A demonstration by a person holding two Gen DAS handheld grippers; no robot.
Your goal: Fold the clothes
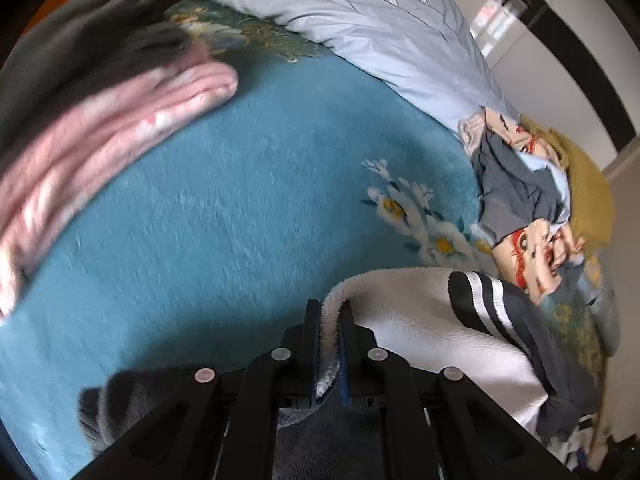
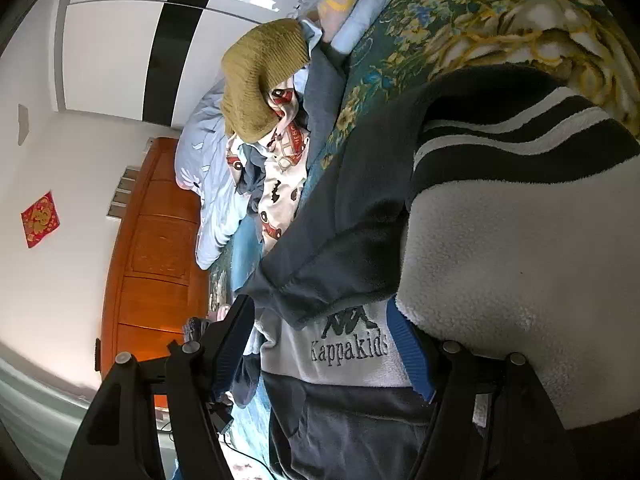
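Observation:
A white and dark grey fleece jacket (image 1: 420, 320) with a black-and-white striped cuff (image 1: 480, 300) lies on the blue bed blanket (image 1: 240, 220). My left gripper (image 1: 330, 308) is shut on its white fleece edge, low over the blanket. In the right wrist view the same jacket (image 2: 500, 260) fills the frame, its striped cuff (image 2: 500, 128) draped above. A thick bunch with a "Kappakids" label (image 2: 348, 350) sits between the pads of my right gripper (image 2: 320, 308), which is shut on it. Fleece covers most of the right finger.
Folded pink clothing (image 1: 100, 140) and a grey garment (image 1: 80, 48) lie at the far left of the bed. A pale blue duvet (image 1: 380, 32) lies at the back. An unfolded pile (image 1: 532, 200) with a mustard sweater (image 2: 260, 76) sits beside the jacket. A wooden headboard (image 2: 156, 240) stands behind.

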